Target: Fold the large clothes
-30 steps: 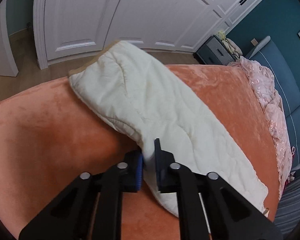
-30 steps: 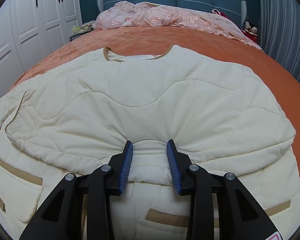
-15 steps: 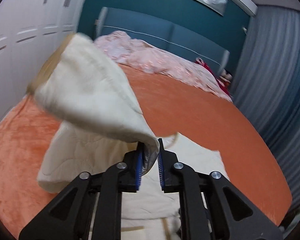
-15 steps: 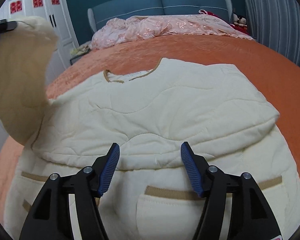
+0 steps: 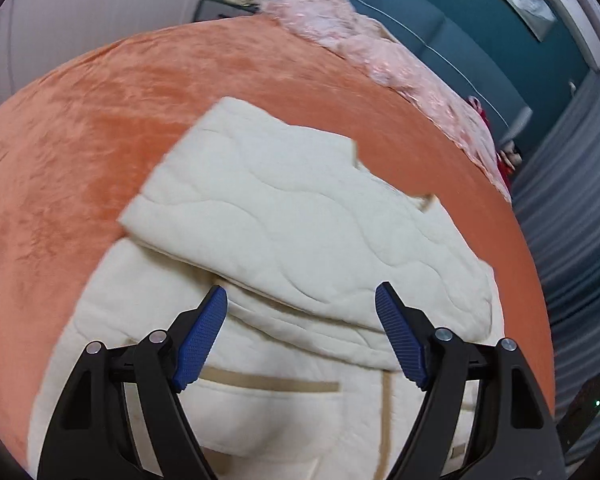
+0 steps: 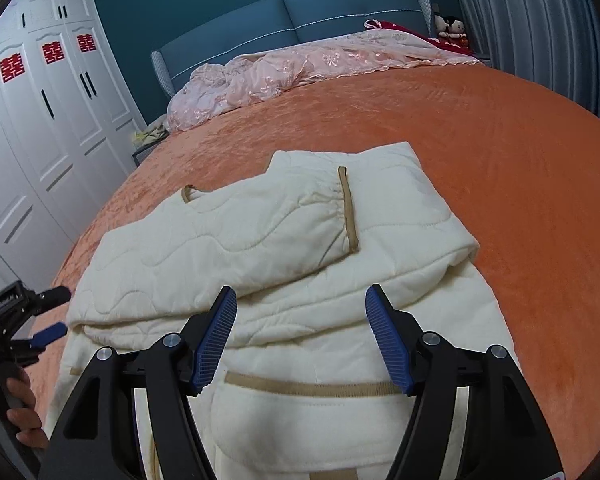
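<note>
2 tongs, left (image 5: 302, 334) and right (image 6: 301, 338), wide, empty, just above cream jacket (image 6: 259, 240).

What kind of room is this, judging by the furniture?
Most likely a bedroom: a bed with an orange cover, a blue padded headboard and a white wardrobe along the wall.

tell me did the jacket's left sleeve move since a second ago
Yes. The sleeve went from lying out toward the wardrobe to folded across the jacket, cuff toward the curtain side.
</note>
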A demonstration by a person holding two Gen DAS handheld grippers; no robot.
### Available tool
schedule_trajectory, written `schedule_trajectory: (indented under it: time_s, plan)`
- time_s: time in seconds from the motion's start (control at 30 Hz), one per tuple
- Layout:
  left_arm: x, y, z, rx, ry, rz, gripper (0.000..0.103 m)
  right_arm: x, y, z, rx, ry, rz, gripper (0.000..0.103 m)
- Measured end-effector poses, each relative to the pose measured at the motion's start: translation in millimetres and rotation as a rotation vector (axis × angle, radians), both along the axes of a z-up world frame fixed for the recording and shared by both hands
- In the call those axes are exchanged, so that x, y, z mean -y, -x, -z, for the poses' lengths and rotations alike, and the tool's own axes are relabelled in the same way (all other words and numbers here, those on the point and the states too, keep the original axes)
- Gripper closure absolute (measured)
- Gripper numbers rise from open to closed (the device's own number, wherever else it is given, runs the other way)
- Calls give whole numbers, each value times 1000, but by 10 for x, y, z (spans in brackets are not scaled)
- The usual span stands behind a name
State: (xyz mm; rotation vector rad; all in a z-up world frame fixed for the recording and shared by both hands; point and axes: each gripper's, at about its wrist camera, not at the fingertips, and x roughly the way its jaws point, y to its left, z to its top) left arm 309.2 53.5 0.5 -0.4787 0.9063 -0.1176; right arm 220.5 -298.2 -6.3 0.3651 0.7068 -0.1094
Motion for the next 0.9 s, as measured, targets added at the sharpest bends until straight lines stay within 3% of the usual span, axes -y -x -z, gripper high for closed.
schedule_trajectory:
  time_s: [0.13,0.3,0.4,0.47,0.5,0.53,0.6,0.63,0.7,0.77,0.83,0.9]
  plan:
    - [-527,-135,146,-43,73,-122,29,134,-291,22,-23,-17,46,37]
    - [-891,-252,430,-121,247,-203,30,292,-615,192,-98,-58,112,37]
    - [-981,-332,564,-152,303,-231,38,336,-760,330,-137,-134,108,39]
    - [-1000,-375,582,-161,298,-240,47,292,-850,313,-143,-130,84,64]
    - [-1012,-406,583,-168,293,-244,54,254,-889,277,-142,-124,60,89]
    - [-1022,-429,573,-175,293,-247,68,227,-920,206,-129,-130,35,92]
    - [-1077,-425,504,-165,292,-257,84,181,-865,-88,-23,-135,16,93]
    - [-1098,-404,430,-136,297,-252,86,176,-812,-267,33,-132,5,93]
    - [-1109,-345,251,-68,272,-239,90,171,-651,-578,138,-114,-2,93]
    - [-1022,-285,133,-26,187,-210,90,163,-528,-674,168,-55,-3,93]
    - [-878,-315,166,-37,78,-183,91,116,-557,-465,72,74,-7,93]
    - [-740,-348,304,-77,-31,-171,92,94,-586,-100,-55,130,-19,93]
